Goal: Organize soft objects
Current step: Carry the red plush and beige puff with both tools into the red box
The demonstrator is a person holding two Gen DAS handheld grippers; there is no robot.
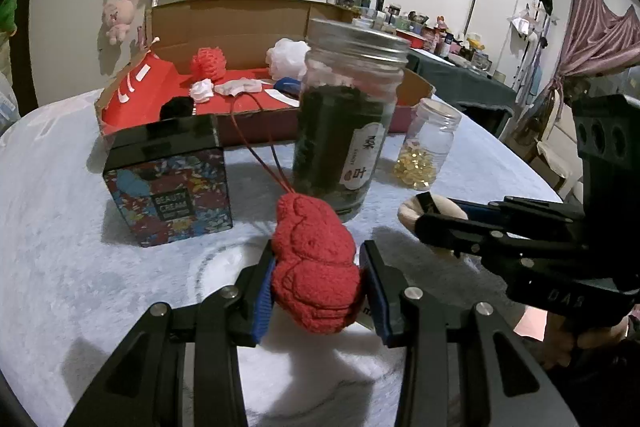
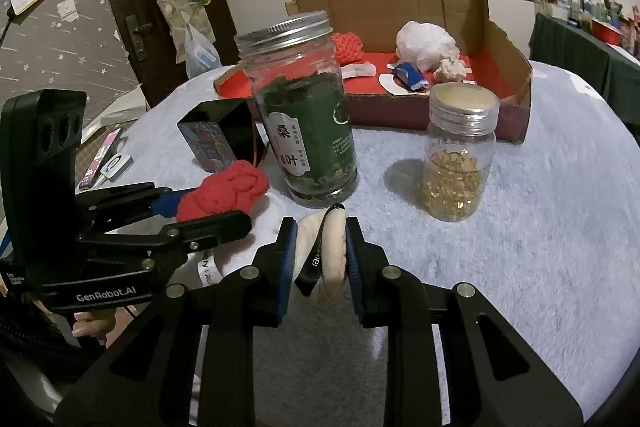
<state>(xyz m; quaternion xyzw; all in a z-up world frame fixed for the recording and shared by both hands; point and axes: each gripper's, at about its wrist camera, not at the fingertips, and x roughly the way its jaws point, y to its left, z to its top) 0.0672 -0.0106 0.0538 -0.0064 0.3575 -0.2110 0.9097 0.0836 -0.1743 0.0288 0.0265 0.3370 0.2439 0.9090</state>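
Observation:
My left gripper (image 1: 318, 277) is shut on a red knitted plush (image 1: 314, 267) with a red cord, held just above the pale fleece table (image 1: 80, 247). The same plush (image 2: 224, 193) shows at the left of the right wrist view. My right gripper (image 2: 318, 255) is shut on a cream powder puff (image 2: 330, 259) with a black ribbon band, and that puff (image 1: 412, 209) peeks out at the right of the left wrist view. Behind both stands an open cardboard box (image 1: 240, 23) with a red floor, holding a red knit ball (image 1: 208, 63), a white mesh pouf (image 2: 426, 41) and other small soft items.
A tall glass jar of dark leaves (image 1: 348, 115) stands in front of the box, with a small jar of yellow capsules (image 2: 458, 159) to its right and a black floral "Beauty Cream" box (image 1: 172, 183) to its left. A hand (image 2: 94, 323) grips the left handle.

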